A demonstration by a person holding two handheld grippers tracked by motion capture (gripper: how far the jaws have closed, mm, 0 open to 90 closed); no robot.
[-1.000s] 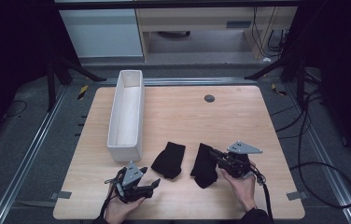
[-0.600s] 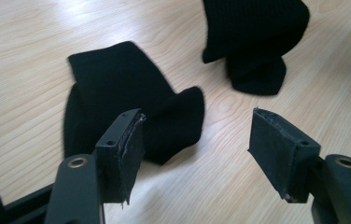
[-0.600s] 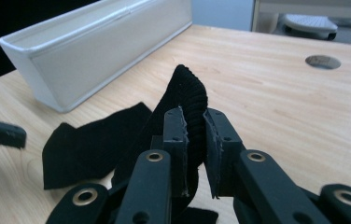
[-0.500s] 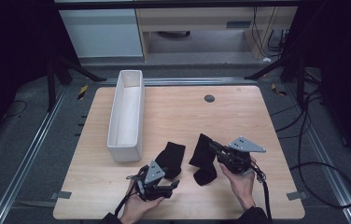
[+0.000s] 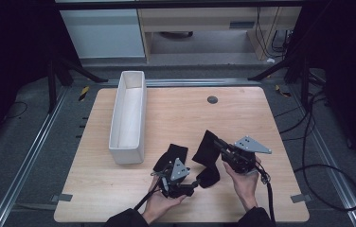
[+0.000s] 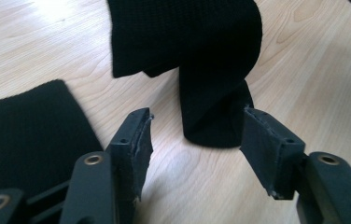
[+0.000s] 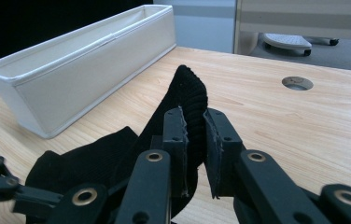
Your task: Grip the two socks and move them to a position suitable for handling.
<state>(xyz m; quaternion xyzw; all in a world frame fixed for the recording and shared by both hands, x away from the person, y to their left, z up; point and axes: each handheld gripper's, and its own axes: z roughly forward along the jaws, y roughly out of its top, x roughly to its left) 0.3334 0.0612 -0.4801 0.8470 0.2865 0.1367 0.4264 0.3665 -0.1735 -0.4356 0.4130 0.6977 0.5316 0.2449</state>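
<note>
The right gripper [image 7: 194, 135] pinches a ribbed black knit sock [image 7: 187, 98], lifted near the pale wooden bench's [image 5: 176, 109] front edge; the left gripper's [image 6: 197, 140] spread jaws have just been narrowing around its hanging toe.

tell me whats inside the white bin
Nothing shows inside the white bin: the high view looks down on its pale floor and inner walls. The near wall hides the nearest bit of floor. Both black socks are outside it.

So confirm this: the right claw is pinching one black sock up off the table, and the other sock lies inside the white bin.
Not quite. The right claw does pinch one black sock, but the other sock lies on the table beside the white bin, not inside it, as the high view shows.
</note>
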